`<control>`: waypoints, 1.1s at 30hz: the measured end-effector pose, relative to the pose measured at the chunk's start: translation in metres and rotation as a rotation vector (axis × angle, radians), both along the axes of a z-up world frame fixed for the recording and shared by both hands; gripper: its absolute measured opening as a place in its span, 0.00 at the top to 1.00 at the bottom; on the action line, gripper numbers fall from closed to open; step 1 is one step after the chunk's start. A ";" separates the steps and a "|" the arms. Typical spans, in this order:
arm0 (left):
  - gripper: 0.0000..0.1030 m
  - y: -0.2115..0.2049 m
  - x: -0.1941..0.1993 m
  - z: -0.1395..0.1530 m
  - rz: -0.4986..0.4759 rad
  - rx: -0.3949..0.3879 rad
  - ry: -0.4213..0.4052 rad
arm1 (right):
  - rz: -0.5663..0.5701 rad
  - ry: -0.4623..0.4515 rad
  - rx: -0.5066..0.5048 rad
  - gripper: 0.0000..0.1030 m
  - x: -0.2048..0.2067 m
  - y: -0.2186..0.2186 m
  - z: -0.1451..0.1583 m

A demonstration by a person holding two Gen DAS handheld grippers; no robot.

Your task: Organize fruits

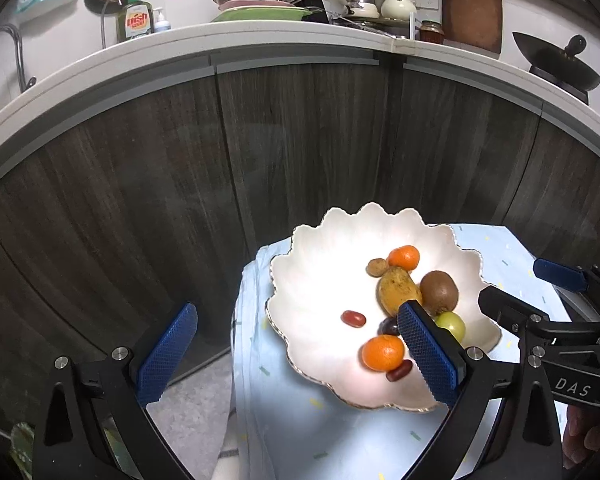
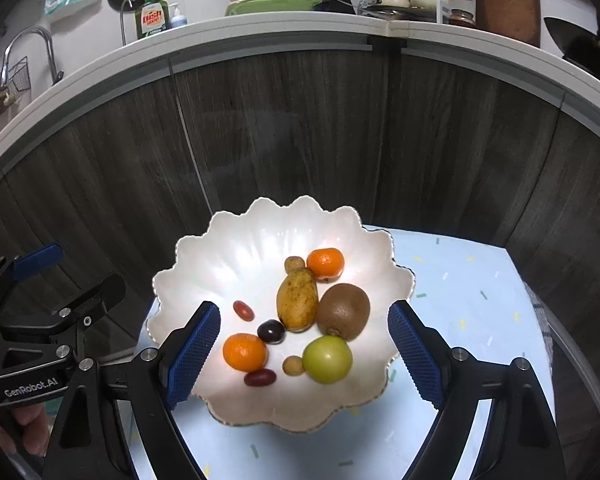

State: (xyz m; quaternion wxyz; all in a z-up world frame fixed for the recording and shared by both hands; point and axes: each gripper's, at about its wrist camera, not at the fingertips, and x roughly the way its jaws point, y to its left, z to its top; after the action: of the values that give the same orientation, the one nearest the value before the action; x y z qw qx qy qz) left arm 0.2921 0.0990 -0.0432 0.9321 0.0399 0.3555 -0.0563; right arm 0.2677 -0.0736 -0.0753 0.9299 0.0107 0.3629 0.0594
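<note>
The right gripper (image 2: 304, 344) hangs over the near side of the bowl (image 2: 228, 248), its blue-padded jaws spread wide and holding nothing. The left gripper (image 1: 296, 344) is released too, its jaws wide apart, one pad over the bowl's right part and the other off its left edge. The left tool's body reads "GenRobot.AI" in the right wrist view; the right tool's reads "DAS" in the left wrist view.

The white scalloped bowl sits on a pale blue cloth (image 2: 460, 288) with small coloured flecks covering the desk. All the fruit lies inside it: nearest, a dark red date (image 2: 260, 377), a small tan fruit (image 2: 293, 365), a green apple (image 2: 327, 359) and a tangerine (image 2: 244, 352); then a dark plum (image 2: 271, 331), a second red date (image 2: 243, 310), a speckled yellow mango (image 2: 297, 299) and a fuzzy brown kiwi (image 2: 343, 311); farthest, another tangerine (image 2: 325, 264).

Beyond, dark wood cabinets (image 2: 300, 140) carry a counter with a green bottle (image 2: 153, 16) labelled "Dish".
</note>
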 end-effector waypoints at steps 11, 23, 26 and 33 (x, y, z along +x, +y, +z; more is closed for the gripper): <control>0.01 -0.018 -0.039 0.007 0.050 0.012 -0.002 | -0.018 -0.019 0.003 0.16 -0.035 -0.022 0.010; 0.01 -0.039 -0.082 0.015 0.068 0.031 -0.015 | -0.060 -0.051 0.001 0.16 -0.084 -0.055 0.019; 0.01 -0.045 -0.092 0.015 0.070 0.034 -0.013 | -0.066 -0.055 0.009 0.16 -0.095 -0.061 0.021; 0.01 -0.054 -0.116 0.013 0.088 0.026 -0.012 | -0.088 -0.078 -0.016 0.16 -0.121 -0.073 0.025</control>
State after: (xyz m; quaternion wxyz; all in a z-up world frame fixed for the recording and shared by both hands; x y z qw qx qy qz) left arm 0.1761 0.0447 -0.0299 0.9352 0.0367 0.3521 -0.0101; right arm 0.1468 -0.1468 -0.0502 0.9451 0.0168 0.3260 0.0159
